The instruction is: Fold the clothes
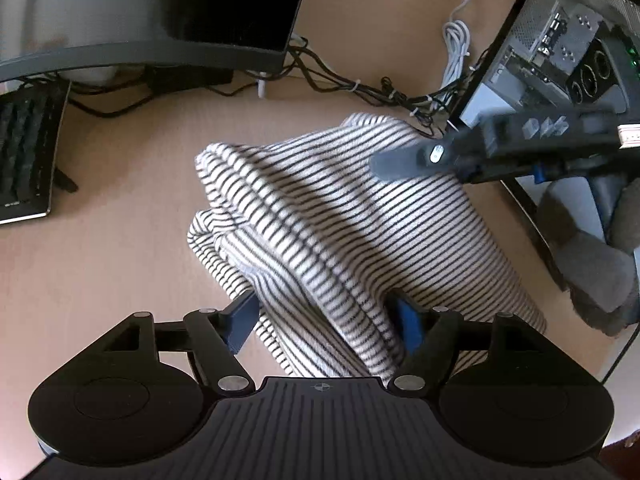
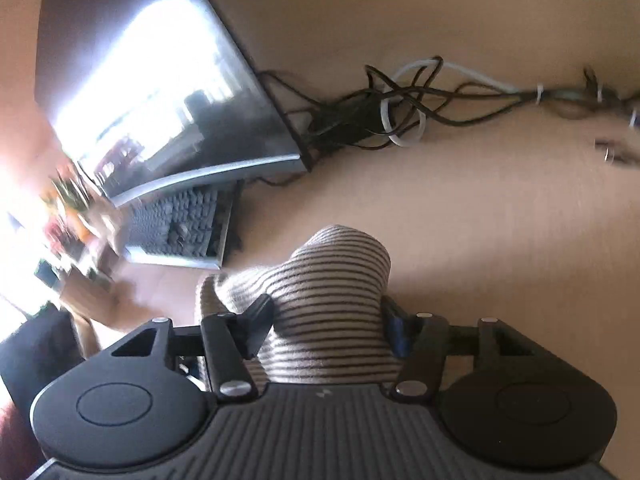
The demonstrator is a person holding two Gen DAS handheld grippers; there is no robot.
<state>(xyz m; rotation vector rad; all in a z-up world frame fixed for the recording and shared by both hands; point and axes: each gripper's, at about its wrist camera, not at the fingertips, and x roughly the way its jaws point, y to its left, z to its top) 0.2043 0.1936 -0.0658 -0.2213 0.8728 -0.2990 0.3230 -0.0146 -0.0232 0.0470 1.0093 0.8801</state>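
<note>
Here striped garment [image 1: 340, 216] hides both the left gripper [image 1: 328, 316] fingertips.

Two handheld grippers, each with a glossy black ribbed body flanked by two round black housings. On the left gripper [image 1: 324, 316]: black linkage arms fastened with silver screw heads, blue fingers [image 1: 242, 320], and a small round crosshair mark at the body's front edge. On the right gripper [image 2: 326, 320]: same build, fingers [image 2: 258, 320] looking darker, perhaps from blur and shadow.
</note>
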